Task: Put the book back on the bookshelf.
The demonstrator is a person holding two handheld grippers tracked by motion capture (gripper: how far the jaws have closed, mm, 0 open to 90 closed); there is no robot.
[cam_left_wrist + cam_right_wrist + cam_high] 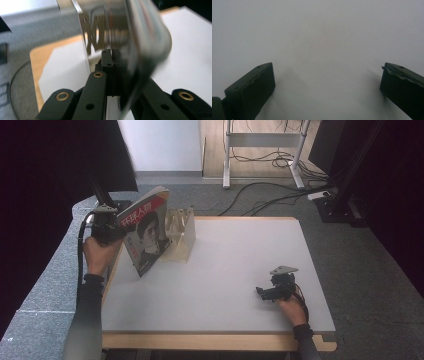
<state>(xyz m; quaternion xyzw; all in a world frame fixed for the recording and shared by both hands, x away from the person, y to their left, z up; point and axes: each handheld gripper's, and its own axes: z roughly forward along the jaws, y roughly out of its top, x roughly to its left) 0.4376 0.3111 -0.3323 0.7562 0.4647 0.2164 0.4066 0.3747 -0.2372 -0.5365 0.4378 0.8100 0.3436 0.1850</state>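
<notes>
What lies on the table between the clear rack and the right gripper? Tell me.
Nothing: in the high view the white table is bare from the clear rack to the right gripper.

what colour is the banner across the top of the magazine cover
Red with white lettering, on the magazine; clearest in the high view.

Only readable thing I can spot from here is on the magazine point(148, 232) near the table's point(240, 270) far left corner. Its cover has a red band along the top with big white Chinese characters, looks like 环球人物 to me, but it's small and tilted so don't quote me. In the left gripper view the cover is blurred and shows nothing legible.
</notes>
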